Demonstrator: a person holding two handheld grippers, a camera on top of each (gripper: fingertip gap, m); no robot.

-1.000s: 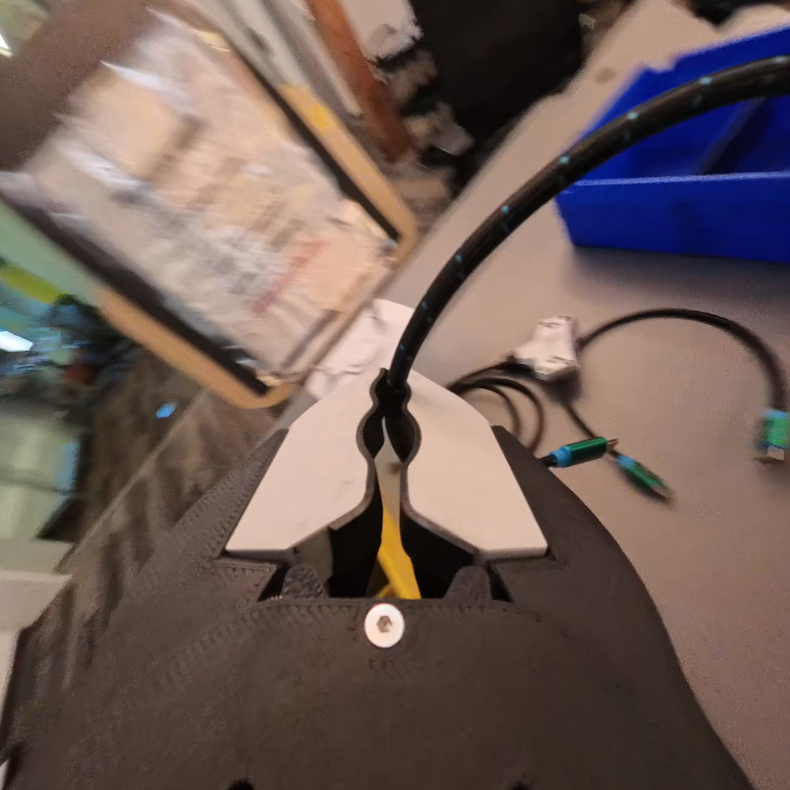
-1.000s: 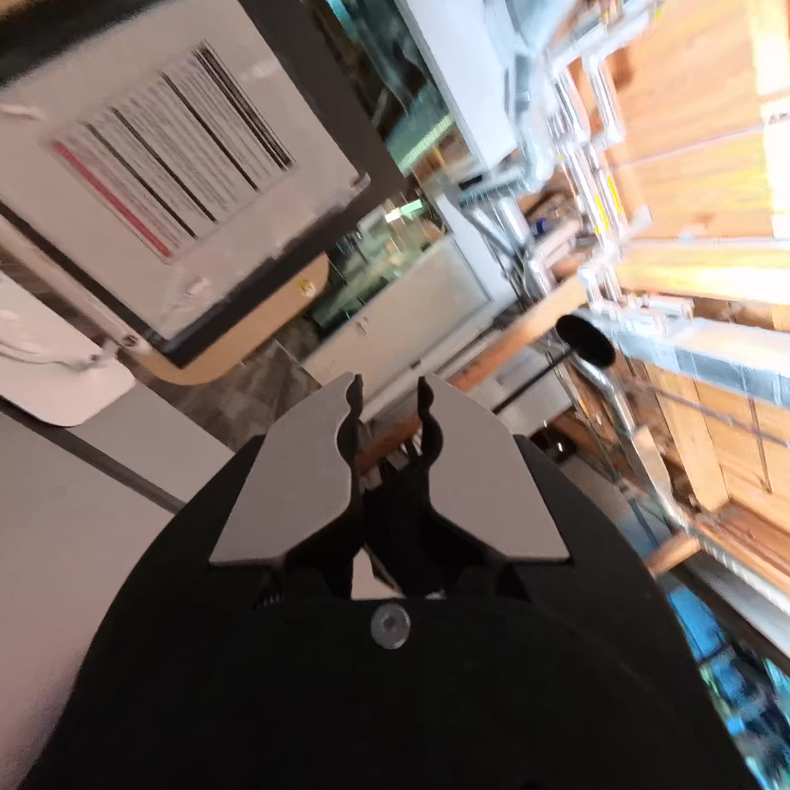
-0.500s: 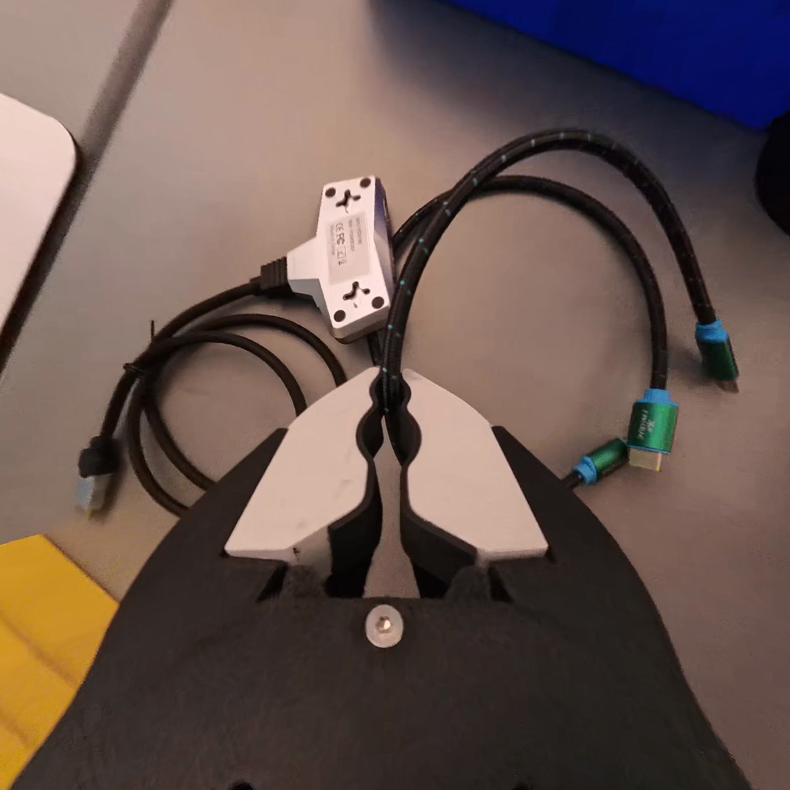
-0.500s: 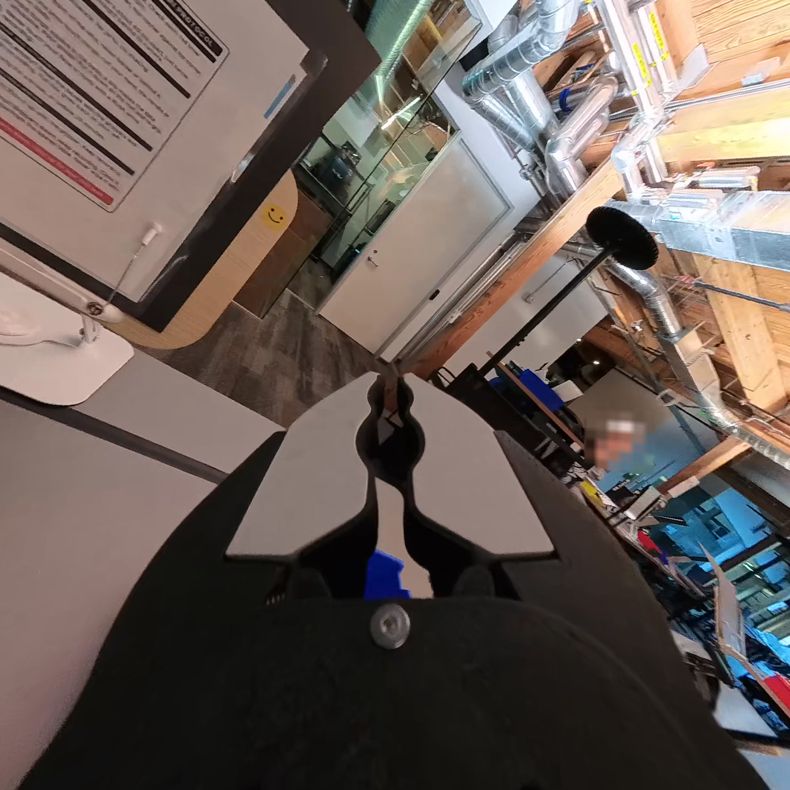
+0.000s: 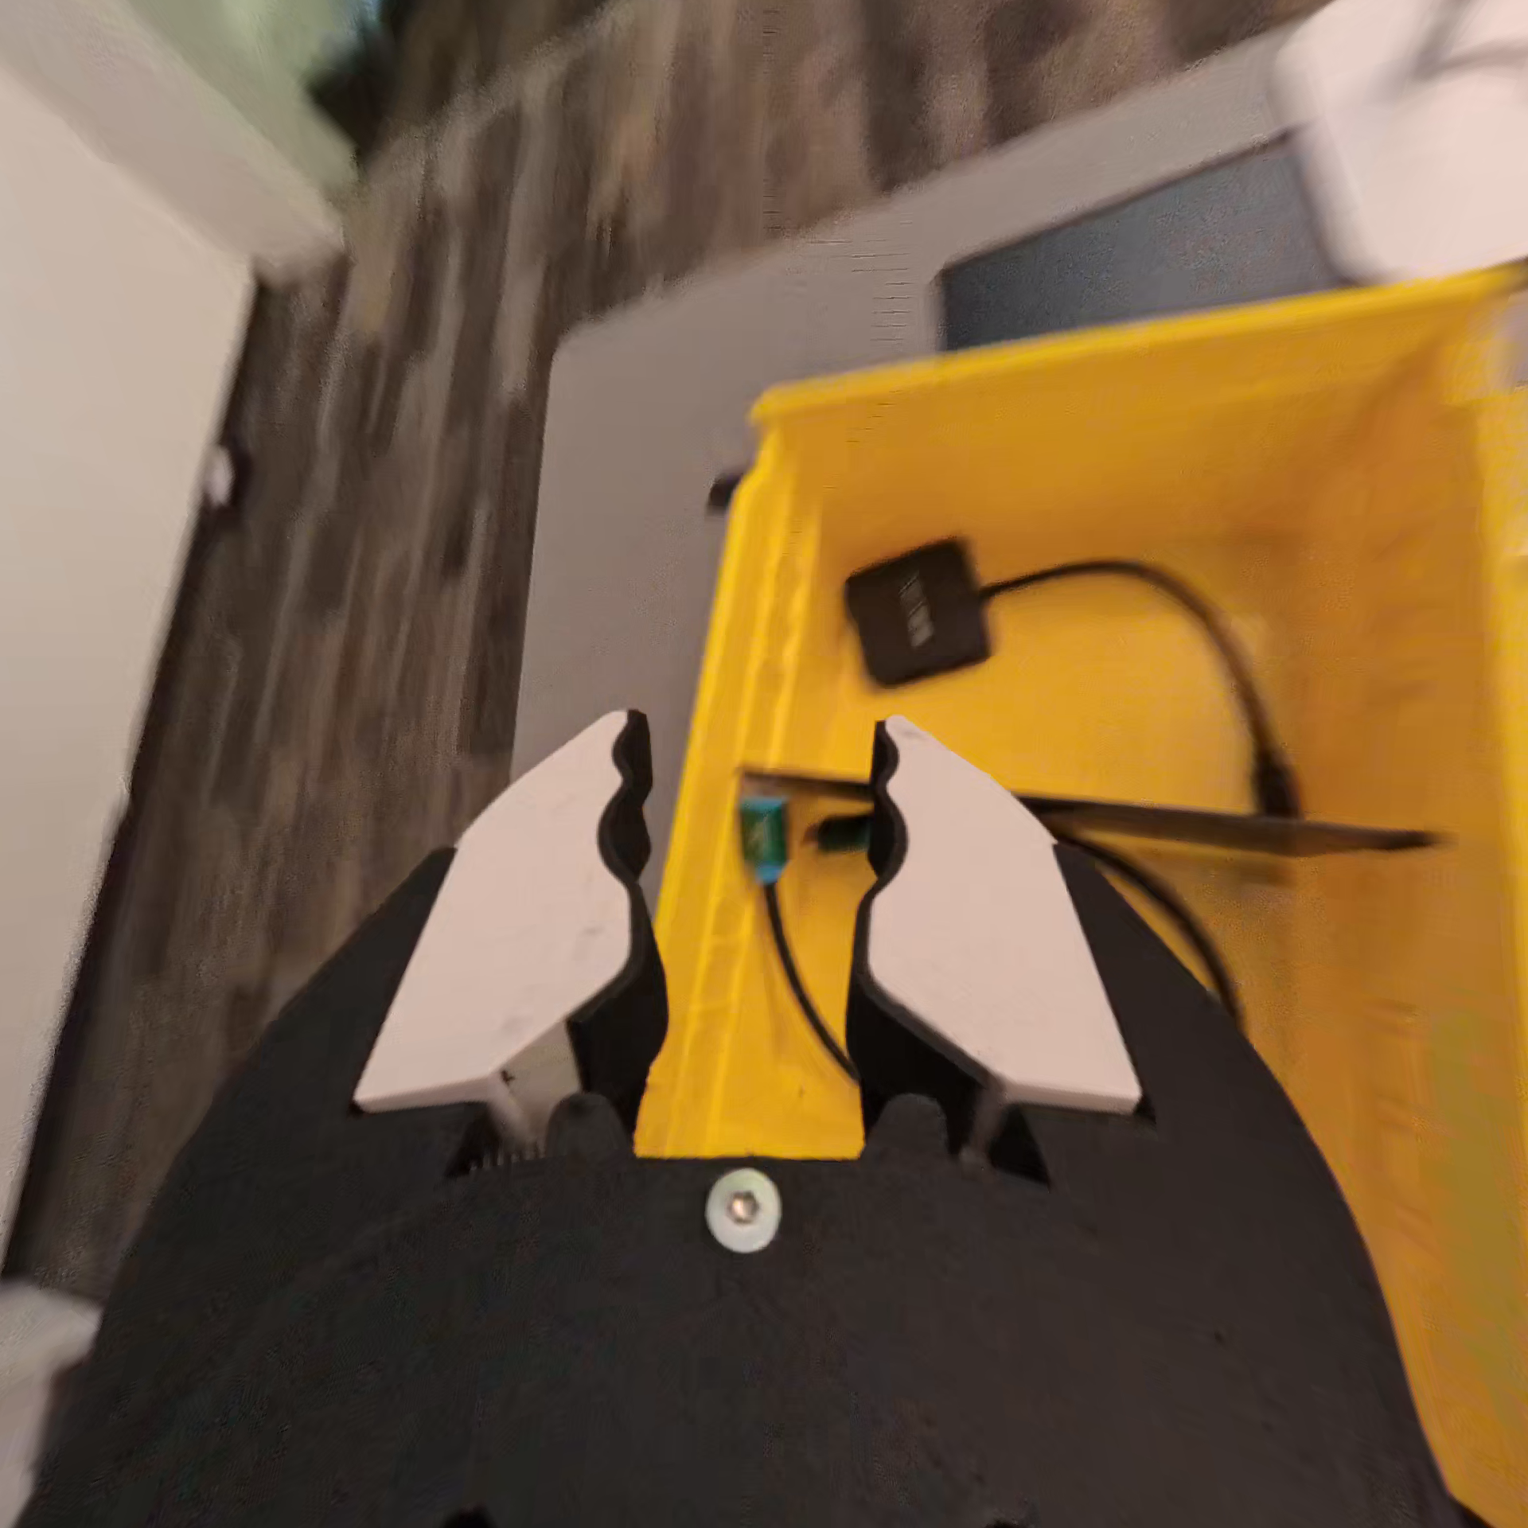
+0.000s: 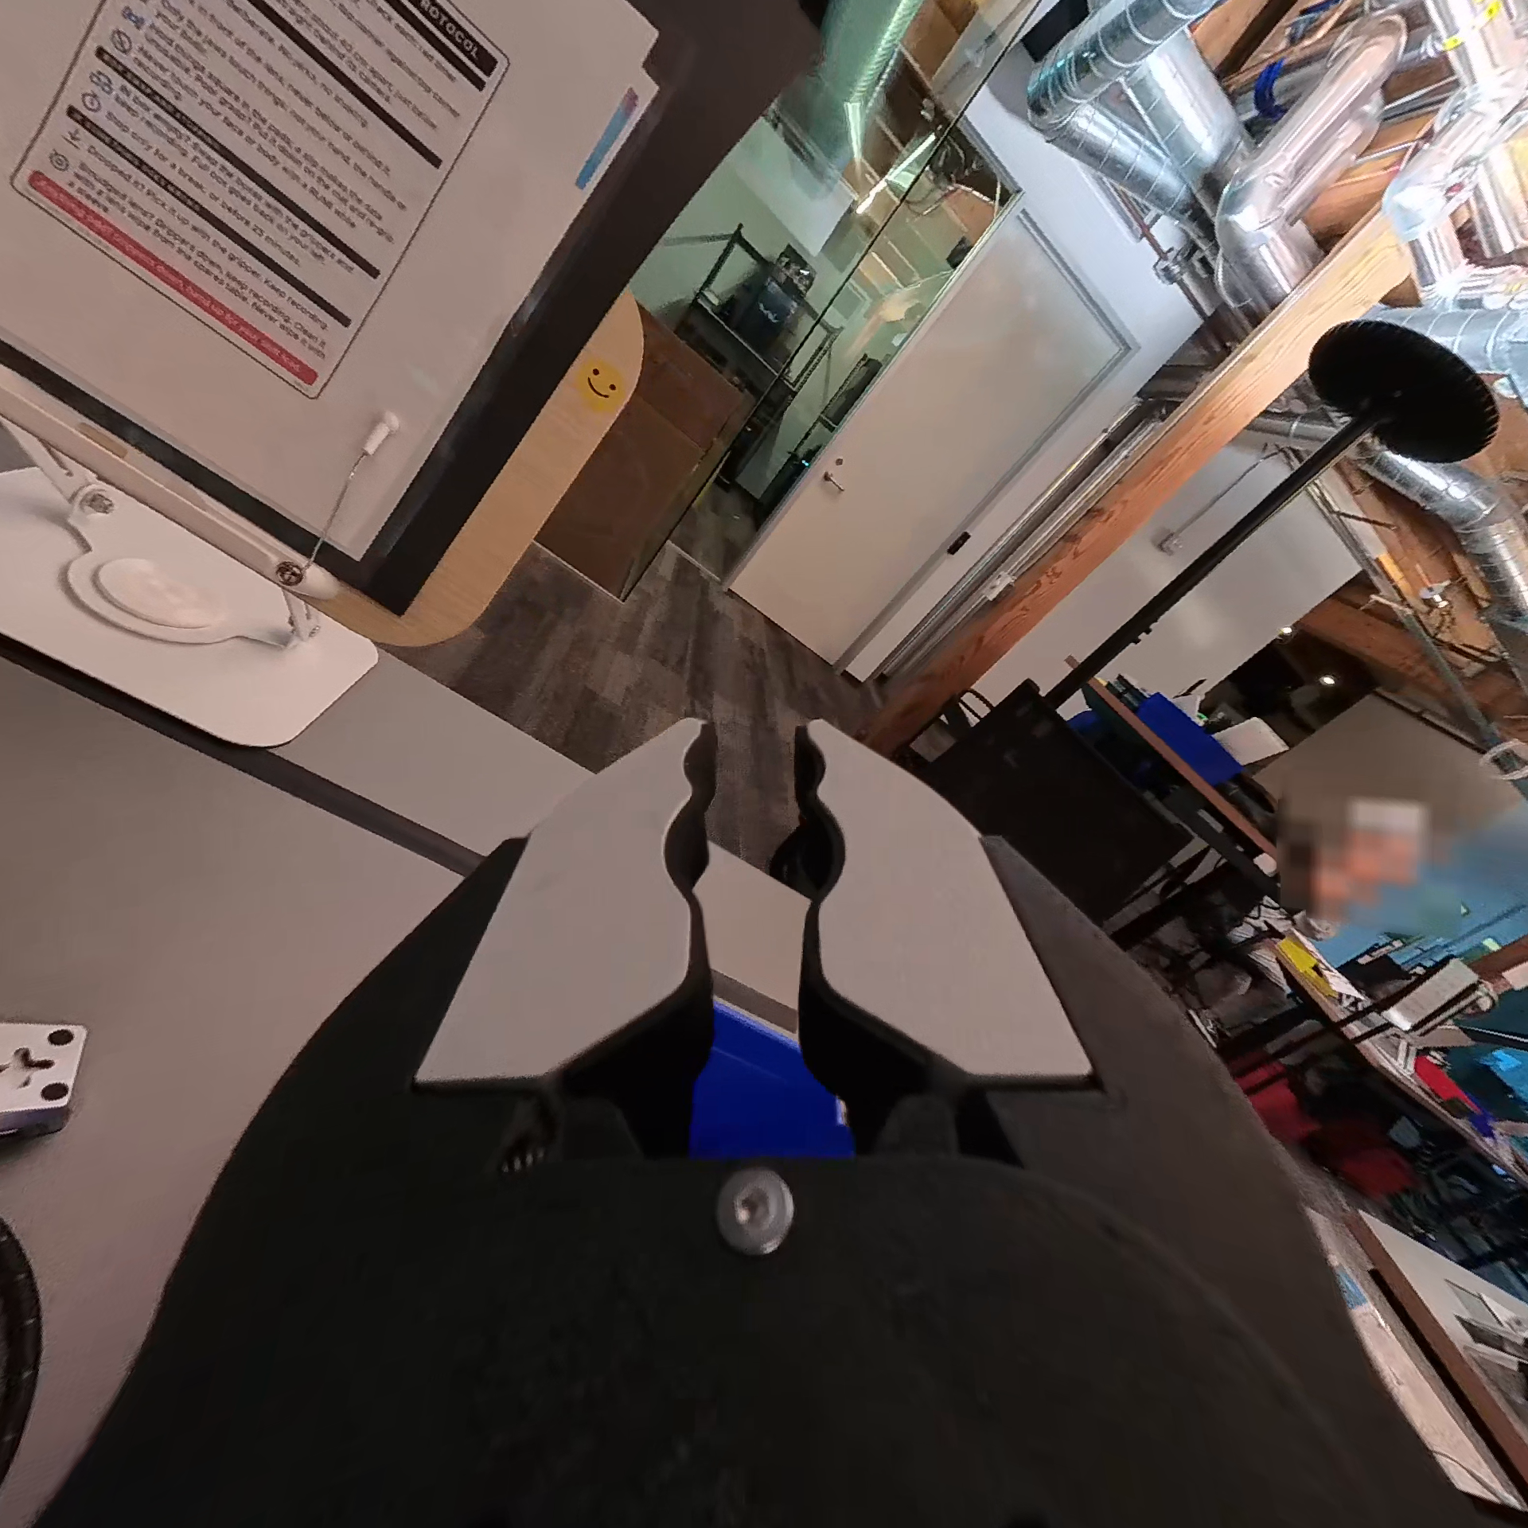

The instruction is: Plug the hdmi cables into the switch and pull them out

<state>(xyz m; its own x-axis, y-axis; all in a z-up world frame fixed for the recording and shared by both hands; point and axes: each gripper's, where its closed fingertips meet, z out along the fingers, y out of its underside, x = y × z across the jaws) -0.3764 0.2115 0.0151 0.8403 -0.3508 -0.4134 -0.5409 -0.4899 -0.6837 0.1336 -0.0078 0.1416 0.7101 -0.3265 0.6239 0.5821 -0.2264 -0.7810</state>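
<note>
My left gripper (image 5: 756, 728) is open and empty, held above the left wall of a yellow bin (image 5: 1157, 430). In the bin lie a green and blue HDMI plug (image 5: 762, 833) on a thin black cable and a black square adapter (image 5: 916, 610) with its own black lead. My right gripper (image 6: 751, 732) is open and empty, pointing out over the grey table's far edge toward the room. The white HDMI switch (image 6: 33, 1075) lies on the table at the left edge of the right wrist view. A black braided cable (image 6: 12, 1323) shows just below it.
A blue bin (image 6: 761, 1083) sits under the right gripper. A white stand base (image 6: 190, 661) and a board with a printed sheet (image 6: 248, 190) stand at the table's back left. The table edge (image 5: 570, 513) drops to carpet beside the yellow bin. A person sits far right. The tips of one gripper are about 60 cm away from the tips of the other. The white HDMI switch (image 6: 33, 1075) is about 30 cm from my right fingertips.
My left gripper let go of the braided cable, opened, and swung from over the switch and cables to the yellow bin. My right gripper opened from shut and tilted down slightly.
</note>
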